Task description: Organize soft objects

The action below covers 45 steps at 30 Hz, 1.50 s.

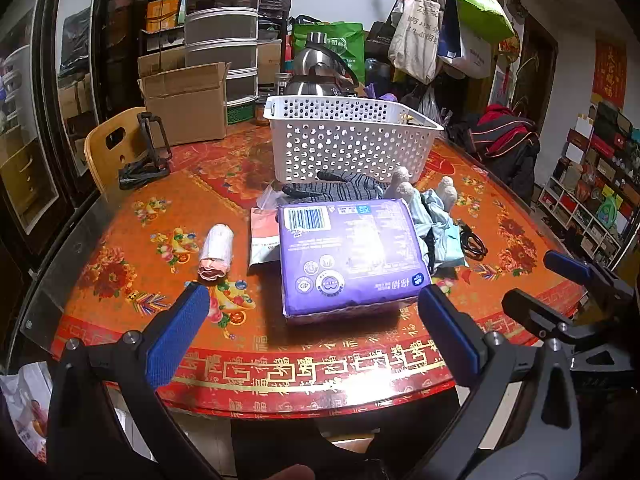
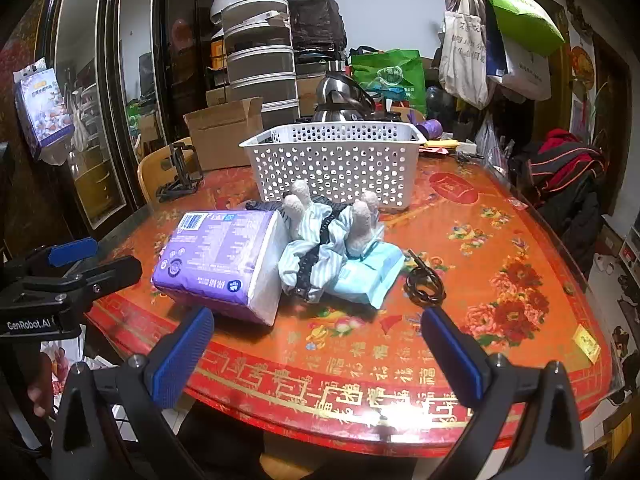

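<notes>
Near table edge, purple diaper pack lies flat before white basket; L gripper & R gripper both wide apart, empty. Pack looks squashy, light, slick wrap — pinch short sides.

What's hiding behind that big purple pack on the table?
Behind the purple pack lies a dark striped cloth, then the white basket. A pale packet pokes out at its left side. How far the cloth runs under the pack is covered.
</notes>
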### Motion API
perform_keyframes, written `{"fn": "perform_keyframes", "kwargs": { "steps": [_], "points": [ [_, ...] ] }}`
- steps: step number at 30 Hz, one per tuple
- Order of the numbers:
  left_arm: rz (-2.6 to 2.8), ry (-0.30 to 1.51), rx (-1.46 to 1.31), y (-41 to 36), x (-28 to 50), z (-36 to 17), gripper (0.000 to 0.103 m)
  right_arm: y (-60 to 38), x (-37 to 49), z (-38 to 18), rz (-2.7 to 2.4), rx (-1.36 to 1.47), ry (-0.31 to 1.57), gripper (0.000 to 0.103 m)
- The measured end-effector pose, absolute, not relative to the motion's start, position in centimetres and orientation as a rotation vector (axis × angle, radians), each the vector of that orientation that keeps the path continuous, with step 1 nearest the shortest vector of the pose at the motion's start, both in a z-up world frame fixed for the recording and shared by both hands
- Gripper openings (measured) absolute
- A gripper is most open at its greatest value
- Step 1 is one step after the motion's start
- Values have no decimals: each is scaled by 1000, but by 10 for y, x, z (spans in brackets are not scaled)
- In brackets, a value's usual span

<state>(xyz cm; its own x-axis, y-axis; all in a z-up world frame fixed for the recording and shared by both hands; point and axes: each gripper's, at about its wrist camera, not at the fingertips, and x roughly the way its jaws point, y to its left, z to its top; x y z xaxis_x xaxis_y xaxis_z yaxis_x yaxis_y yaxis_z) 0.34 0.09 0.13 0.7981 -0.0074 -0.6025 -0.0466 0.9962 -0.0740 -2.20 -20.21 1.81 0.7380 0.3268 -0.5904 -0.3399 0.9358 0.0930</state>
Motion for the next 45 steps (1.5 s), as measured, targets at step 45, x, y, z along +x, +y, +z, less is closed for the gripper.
{"fn": "perform_keyframes", "kwargs": {
  "steps": [45],
  "points": [
    [17,648,-80,1,4,-2,103,-202,-20,12,369,-21,668,103]
  ]
}}
